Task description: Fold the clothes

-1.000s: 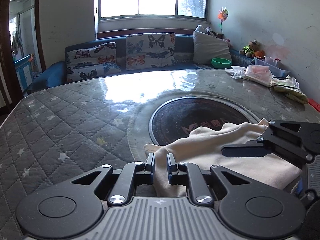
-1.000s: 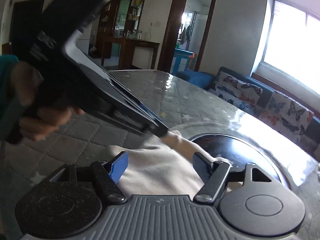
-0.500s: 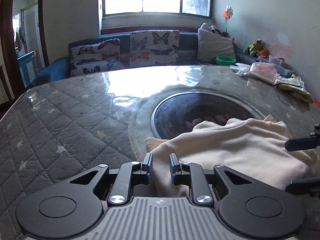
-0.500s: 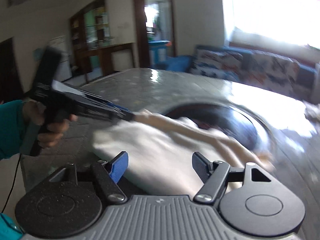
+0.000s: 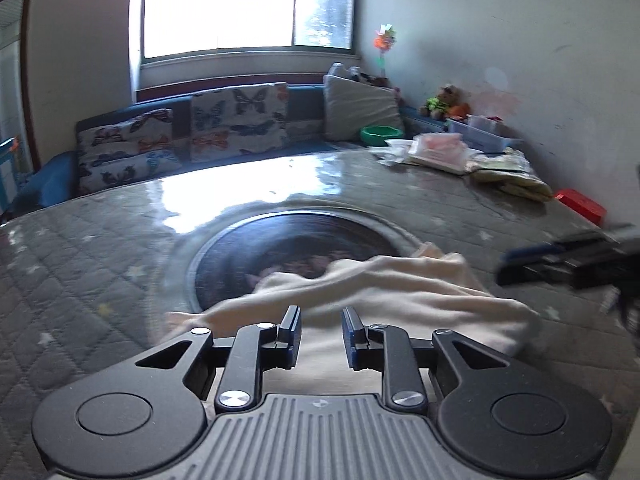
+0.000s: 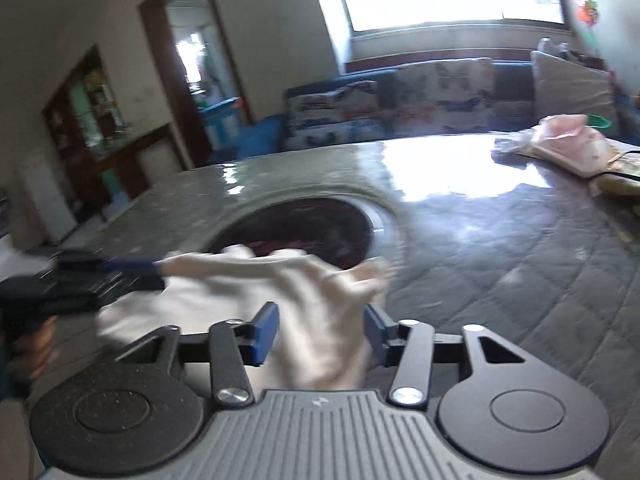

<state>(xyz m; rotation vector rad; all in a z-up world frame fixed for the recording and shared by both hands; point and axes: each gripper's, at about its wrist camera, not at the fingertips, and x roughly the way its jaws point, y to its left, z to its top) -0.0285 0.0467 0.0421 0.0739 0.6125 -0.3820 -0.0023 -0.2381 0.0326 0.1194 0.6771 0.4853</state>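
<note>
A cream garment [image 5: 384,300] lies bunched near the middle of the quilted grey surface [image 5: 80,264], overlapping the dark round inset [image 5: 296,244]. The left gripper [image 5: 320,330] hangs over it, jaws narrowly apart and holding nothing. The right gripper [image 6: 320,330] has wide jaws with cloth between them. Packets [image 5: 440,152] crowd the far right corner. Beyond stand a butterfly-cushioned sofa [image 5: 224,128], bright window [image 5: 248,4] and doorway [image 6: 196,76].
</note>
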